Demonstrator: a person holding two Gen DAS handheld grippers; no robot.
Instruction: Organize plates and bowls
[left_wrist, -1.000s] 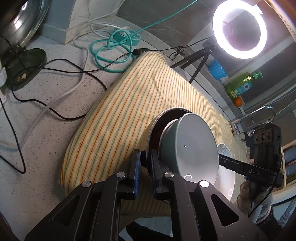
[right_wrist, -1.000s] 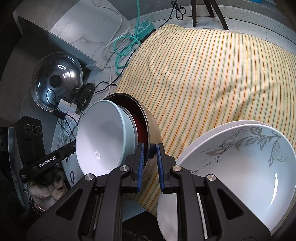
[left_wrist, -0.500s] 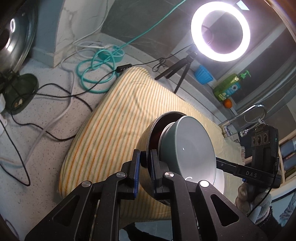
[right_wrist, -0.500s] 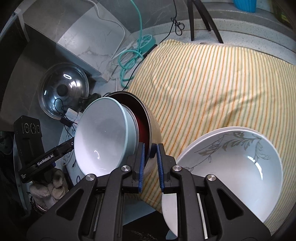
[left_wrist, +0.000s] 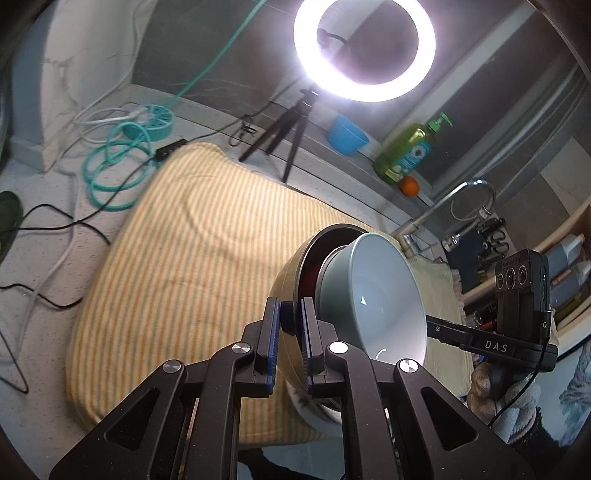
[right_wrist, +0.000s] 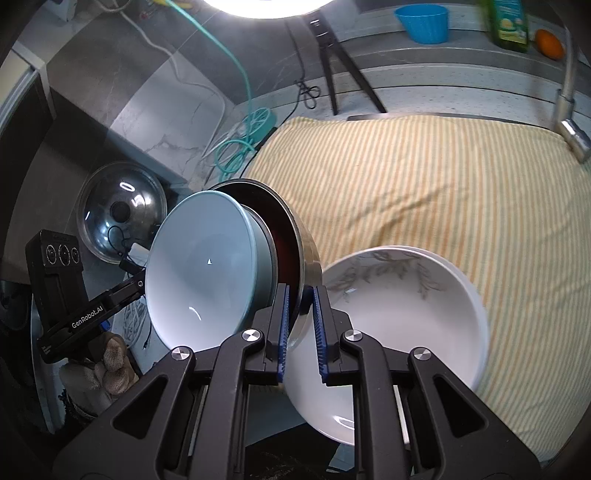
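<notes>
Raised well clear of cloth (left_wrist: 177, 258) versus a second ago; ring light now bigger in left view, white bowl (right_wrist: 399, 317) slid in under right gripper (right_wrist: 299, 295).

Two nested bowls held in air between both tools: steel bowl (right_wrist: 309, 254) with red lining outside, blue bowl (right_wrist: 199, 266) seated in it. Tipped on edge, mouth axis near level, mouth facing left side in right view.

Left gripper (left_wrist: 291, 314) narrow, pinching steel rim from near edge. Right gripper also narrow, straddling same rim at another point; probably clamped, but pad contact hard to confirm, a little slack showing beside rim. Nothing gripping blue bowl directly, only resting in steel one.

White bowl, leaf print, upright on cloth near front edge, just below and right of stack in right view; possibly a second white rim beneath it. Seen in left view only as a sliver under left fingers (left_wrist: 314, 417).

Key relation: white bowl below stack, on right gripper's side, mouth up, while stack mouth points sideways. Likely next, as a judgement: roll stack upright and lower it, or set it down beside. Risk: blue bowl sliding out while tilted.
</notes>
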